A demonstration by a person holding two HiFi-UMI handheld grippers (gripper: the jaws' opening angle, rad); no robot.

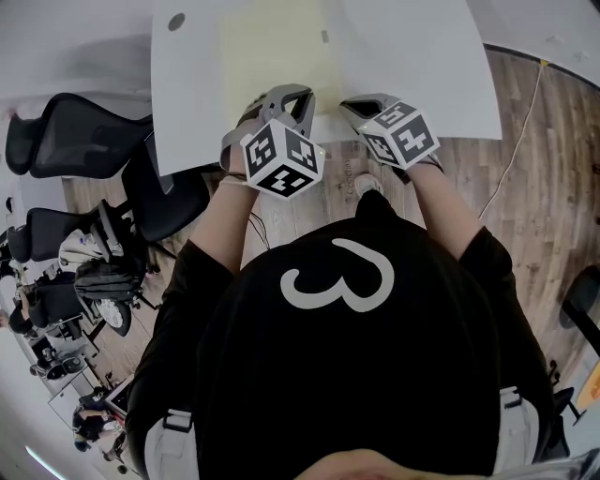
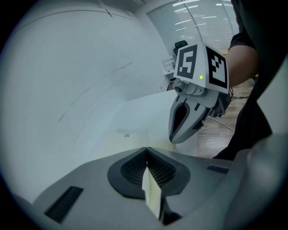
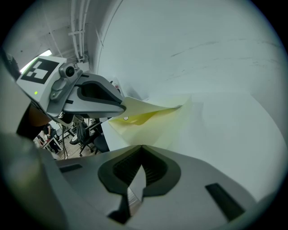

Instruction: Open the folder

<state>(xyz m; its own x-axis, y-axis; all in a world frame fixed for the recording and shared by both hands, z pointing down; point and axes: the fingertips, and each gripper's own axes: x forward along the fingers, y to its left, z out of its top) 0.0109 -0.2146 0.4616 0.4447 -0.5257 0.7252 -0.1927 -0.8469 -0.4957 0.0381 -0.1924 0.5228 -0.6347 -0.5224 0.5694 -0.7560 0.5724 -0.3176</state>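
White surface point(image 1: 422, 66), bare over most of its top. Lying on it just left of centre, a pale yellow folder point(image 1: 277, 47), reaching the 6 o'clock edge, with a small grey tab point(image 1: 324, 36) toward its 2 o'clock side. At 10 o'clock from the folder, a dark round spot point(image 1: 175, 21) on the white.

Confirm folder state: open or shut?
Partly open. In the right gripper view the folder gapes at its near edge: the left gripper holds the top cover up off the lower one.
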